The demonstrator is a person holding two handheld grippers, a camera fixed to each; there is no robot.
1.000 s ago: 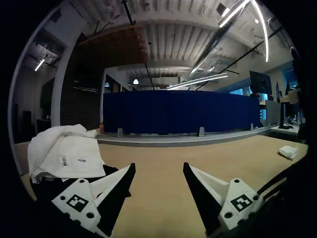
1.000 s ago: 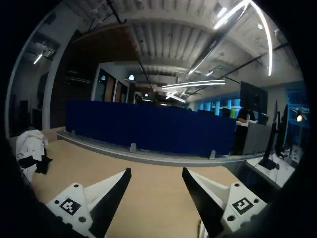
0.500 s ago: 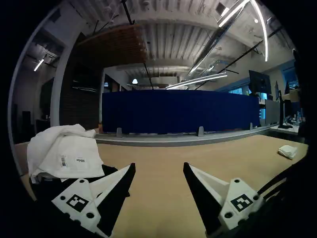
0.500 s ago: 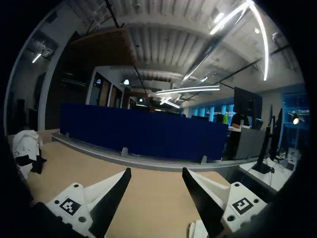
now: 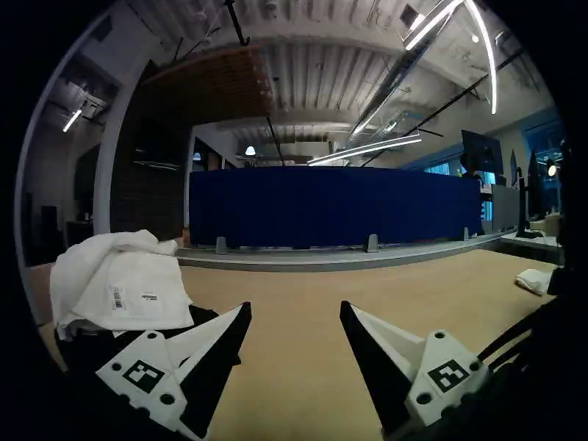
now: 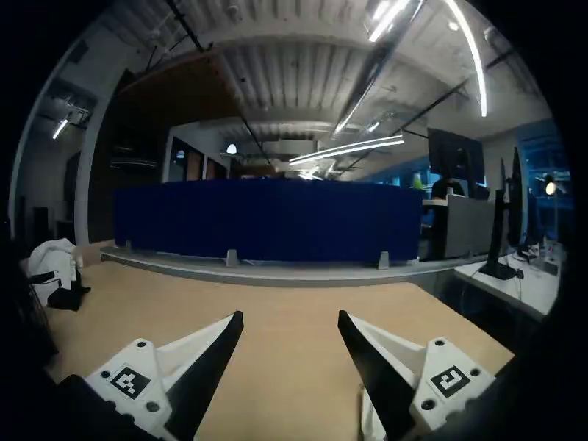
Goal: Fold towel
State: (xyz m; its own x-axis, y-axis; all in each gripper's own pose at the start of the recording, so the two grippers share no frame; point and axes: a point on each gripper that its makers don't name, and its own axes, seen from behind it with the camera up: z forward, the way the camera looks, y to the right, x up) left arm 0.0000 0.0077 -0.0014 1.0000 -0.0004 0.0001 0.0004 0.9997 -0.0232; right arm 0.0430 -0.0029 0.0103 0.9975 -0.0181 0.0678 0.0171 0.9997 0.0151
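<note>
White towel [image 5: 121, 283] lay bunched: looked soft, light, floppy; best pinched at corner. Left gripper [image 5: 294, 305], right gripper [image 6: 290, 314] gaped wide, empty.

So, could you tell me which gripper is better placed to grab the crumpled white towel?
Left. The left gripper, open, sits close to the white towel, just beside its fingers; from the right gripper, also open, that towel lies far off across the table.
</note>
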